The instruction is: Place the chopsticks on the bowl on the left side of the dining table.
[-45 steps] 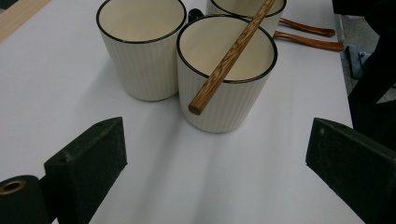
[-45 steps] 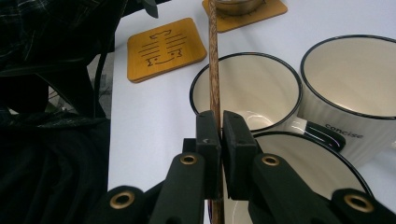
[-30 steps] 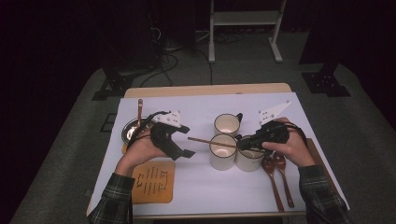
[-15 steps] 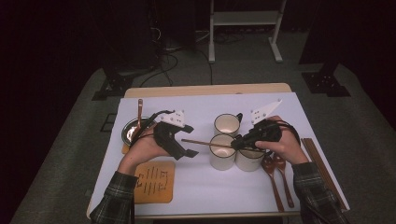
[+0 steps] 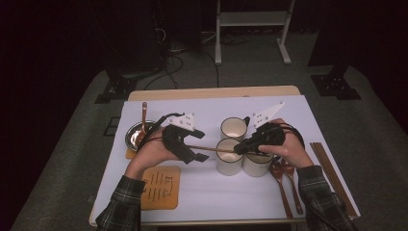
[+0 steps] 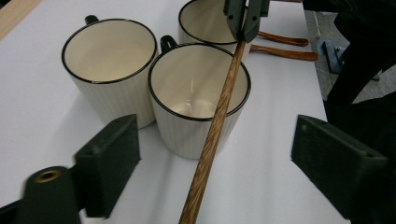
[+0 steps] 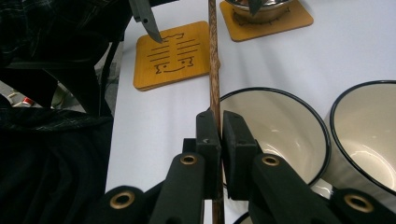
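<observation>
A dark wooden chopstick (image 5: 214, 149) lies level in the air above the table, over the middle cream cup (image 5: 228, 158). My right gripper (image 5: 239, 150) is shut on one end of it; its own view has the stick (image 7: 214, 70) pinched between the jaws (image 7: 215, 122). The other end of the chopstick (image 6: 212, 140) runs between the jaws of my left gripper (image 6: 212, 137), also seen from above (image 5: 195, 147). Those jaws have just been closing, and there is still a wide gap on each side of the stick.
Three cream cups with black rims stand together: back (image 5: 233, 128), middle, and right (image 5: 257, 163). Two wooden spoons (image 5: 284, 180) and more chopsticks (image 5: 332, 175) lie at the right. A wooden coaster (image 5: 161, 187) sits front left, a metal bowl (image 5: 137, 134) behind it.
The right hand has edged left with the chopstick, so its free end reaches further between the left jaws. The left jaws stand a little narrower than before.
</observation>
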